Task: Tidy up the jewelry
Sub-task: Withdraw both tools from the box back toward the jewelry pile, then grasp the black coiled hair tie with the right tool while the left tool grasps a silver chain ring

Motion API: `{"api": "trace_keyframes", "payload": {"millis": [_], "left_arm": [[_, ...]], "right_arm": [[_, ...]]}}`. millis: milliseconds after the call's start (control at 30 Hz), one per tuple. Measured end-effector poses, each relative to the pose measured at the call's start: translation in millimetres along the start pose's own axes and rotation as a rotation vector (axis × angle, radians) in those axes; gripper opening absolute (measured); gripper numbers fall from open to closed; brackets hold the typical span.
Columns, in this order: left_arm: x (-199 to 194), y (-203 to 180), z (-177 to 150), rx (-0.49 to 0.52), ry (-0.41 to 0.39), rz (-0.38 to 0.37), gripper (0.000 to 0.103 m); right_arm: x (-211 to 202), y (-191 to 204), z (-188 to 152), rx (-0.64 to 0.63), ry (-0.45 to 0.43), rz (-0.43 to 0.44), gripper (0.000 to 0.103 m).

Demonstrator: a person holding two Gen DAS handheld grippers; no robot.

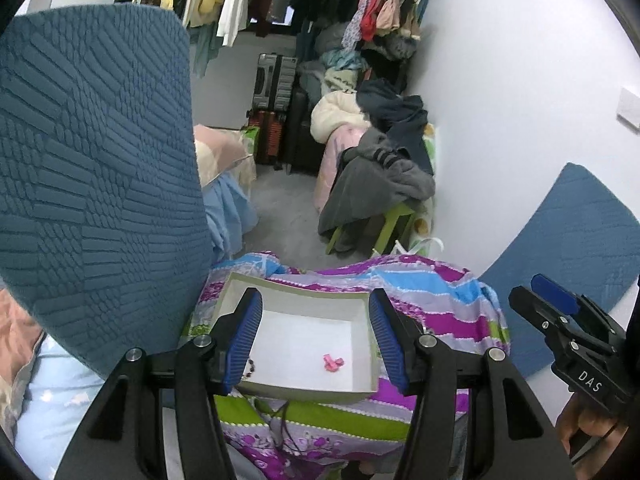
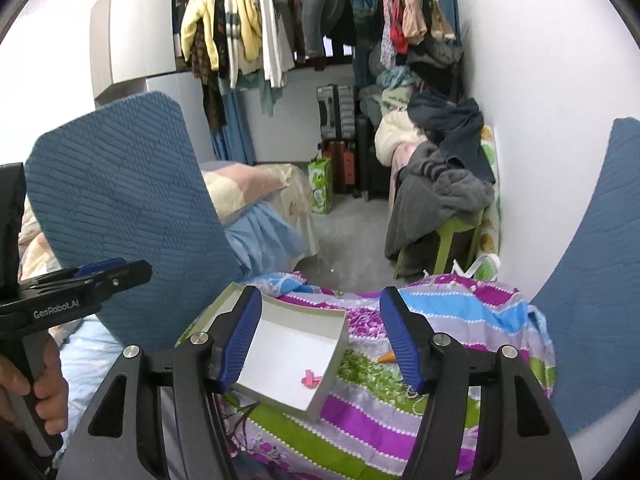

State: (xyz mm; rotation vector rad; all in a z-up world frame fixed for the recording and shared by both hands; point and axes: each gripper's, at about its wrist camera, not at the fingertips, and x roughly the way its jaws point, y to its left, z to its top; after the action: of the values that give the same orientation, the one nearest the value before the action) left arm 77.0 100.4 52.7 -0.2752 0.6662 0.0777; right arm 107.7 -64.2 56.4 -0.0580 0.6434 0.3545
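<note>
A shallow white box [image 1: 320, 300] lies on a striped, flowered cloth [image 1: 432, 312]. Inside it are a small pink piece [image 1: 333, 362] and a dark beaded piece [image 1: 251, 368] at its left wall. My left gripper [image 1: 314, 338] is open and empty, its fingers on either side of the box above it. In the right wrist view the box [image 2: 332, 360] and pink piece [image 2: 310, 379] sit between the fingers of my open, empty right gripper [image 2: 320, 344]. A small orange item [image 2: 387, 357] and a small metal piece [image 2: 411, 391] lie on the cloth [image 2: 460, 304] by the right finger. A dark cord [image 1: 282, 424] lies before the box.
A blue quilted chair back [image 1: 92, 168] stands close on the left and another blue cushion [image 2: 600, 272] on the right. Beyond are a green stool [image 1: 384, 228] heaped with clothes, suitcases [image 1: 276, 80], a clothes rail and the white wall.
</note>
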Motion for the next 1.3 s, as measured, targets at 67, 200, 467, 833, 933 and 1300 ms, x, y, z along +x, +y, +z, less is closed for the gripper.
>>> {"api": "trace_keyframes", "payload": {"millis": [67,200,467,833,933,1300], "left_arm": [[-3,-6,-3,0.005,0.0,-0.002,0.056],[-6,-18,-11,0.005,0.002,-0.015,0.056],[-6,-44,-32,0.022,0.017,-0.036,0.056],[33,-87,-68,0.031,0.113,-0.135,0.056],[52,-99,-80,0.041,0.151,-0.171,0.055],[141,-137,-129,0.07,0.282,-0.252,0.053]], "right_arm": [[-10,-4,-2,0.005,-0.015,-0.003,0.06],[-24,-15,-11,0.015,-0.033,-0.012,0.06],[-45,-38,-39,0.028,-0.037,-0.039,0.06],[-55,-77,-88,0.053,-0.024,-0.106,0.06],[-48,-90,-107,0.065,-0.008,-0.127,0.06],[9,-149,-177,0.123,0.044,-0.163,0.053]]}}
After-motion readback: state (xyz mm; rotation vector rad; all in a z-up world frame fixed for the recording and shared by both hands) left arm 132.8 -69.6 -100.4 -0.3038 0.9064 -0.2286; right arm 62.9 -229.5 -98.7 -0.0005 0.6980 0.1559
